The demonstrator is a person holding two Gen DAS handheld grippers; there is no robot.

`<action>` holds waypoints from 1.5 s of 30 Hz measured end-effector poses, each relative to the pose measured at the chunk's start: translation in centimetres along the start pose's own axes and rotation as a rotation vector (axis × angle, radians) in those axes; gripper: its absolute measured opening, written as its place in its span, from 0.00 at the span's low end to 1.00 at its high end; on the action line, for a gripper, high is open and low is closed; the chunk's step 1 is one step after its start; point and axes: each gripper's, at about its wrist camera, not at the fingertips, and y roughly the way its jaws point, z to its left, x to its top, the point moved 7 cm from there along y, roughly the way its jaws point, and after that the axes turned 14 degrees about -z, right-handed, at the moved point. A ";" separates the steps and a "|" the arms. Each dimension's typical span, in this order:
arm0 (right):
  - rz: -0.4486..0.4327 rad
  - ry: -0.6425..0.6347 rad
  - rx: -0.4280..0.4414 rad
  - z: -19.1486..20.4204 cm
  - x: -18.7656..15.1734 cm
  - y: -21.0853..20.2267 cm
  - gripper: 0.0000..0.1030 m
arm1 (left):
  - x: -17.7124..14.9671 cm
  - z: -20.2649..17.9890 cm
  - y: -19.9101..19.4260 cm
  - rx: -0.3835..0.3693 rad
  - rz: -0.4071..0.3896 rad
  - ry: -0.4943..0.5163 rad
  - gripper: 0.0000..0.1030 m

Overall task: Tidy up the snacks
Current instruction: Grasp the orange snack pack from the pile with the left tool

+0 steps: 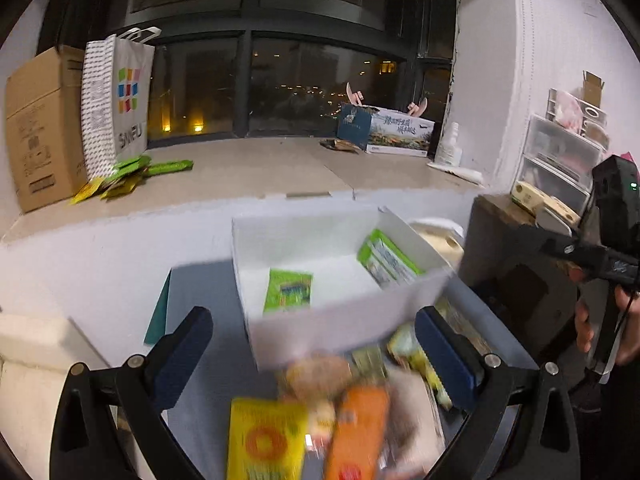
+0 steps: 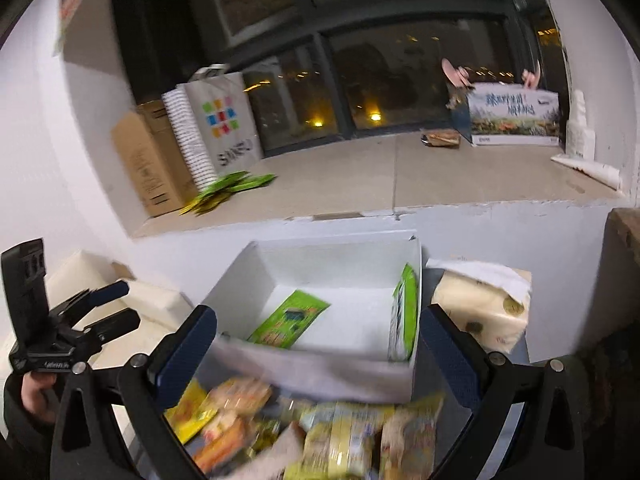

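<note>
I am hovering both the left gripper (image 1: 314, 354) and the right gripper (image 2: 318, 354), fingers spread wide and empty, over the snack pile (image 2: 304, 428) at six o'clock, aiming to pinch one packet cleanly and lift it into the white box (image 2: 320, 372) at twelve.

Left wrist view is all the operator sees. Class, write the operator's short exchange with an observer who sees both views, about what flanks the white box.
Operator: What is that cream thing behind the white box's right wall?
Observer: A wrapped pack of paper rolls, standing just right of the white box.
Operator: How does my left gripper look from outside?
Observer: The left gripper has its fingers apart, nothing between them.
</note>
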 end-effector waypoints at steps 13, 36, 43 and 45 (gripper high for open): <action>-0.068 0.101 0.066 2.8 -9.9 -13.9 1.00 | -9.6 -2.0 -7.2 -0.063 0.067 -0.137 1.00; -0.004 0.140 -0.023 0.1 -13.2 -14.1 1.00 | -14.2 -4.1 7.2 -0.003 0.367 0.032 0.74; 0.019 0.140 -0.020 0.4 -14.0 -13.5 1.00 | -14.3 -4.5 6.9 -0.092 0.375 0.025 0.24; 0.019 0.132 -0.017 0.5 -14.0 -13.6 1.00 | -13.4 -4.9 6.0 -0.108 0.349 0.029 0.22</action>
